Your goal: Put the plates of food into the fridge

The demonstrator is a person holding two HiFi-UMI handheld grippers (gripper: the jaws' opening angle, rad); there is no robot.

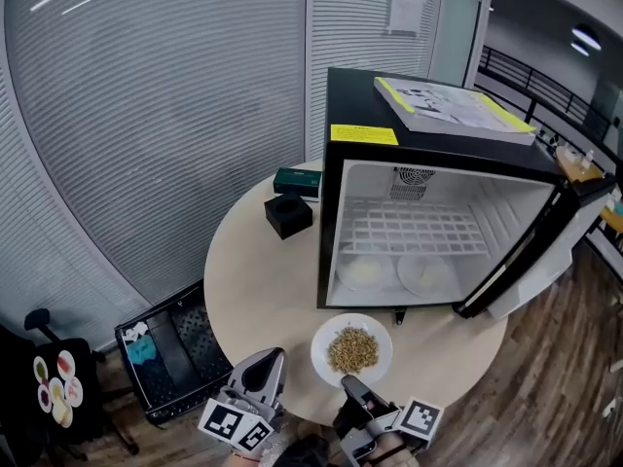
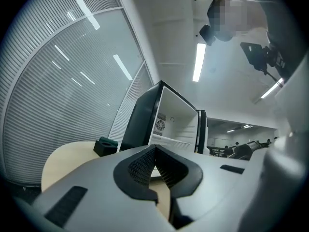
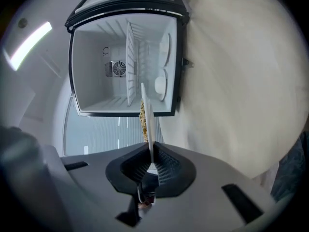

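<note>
Your right tongs (image 1: 351, 386) clamped on the near rim of the plate of food (image 1: 351, 349) — lower centre, at the desk (image 1: 258, 280) edge before the open fridge (image 1: 336, 212), your left tongs (image 1: 268, 363) closed, empty — lower left.

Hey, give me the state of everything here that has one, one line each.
Fridge door: open.
Plate of food: outside fridge, rim clamped.
Right gripper: shut on the plate's rim.
Left gripper: shut, empty.
Two plates: inside fridge.
Book: closed.

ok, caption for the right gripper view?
Edge-on plate of food clamped in the right gripper, open fridge ahead.
</note>
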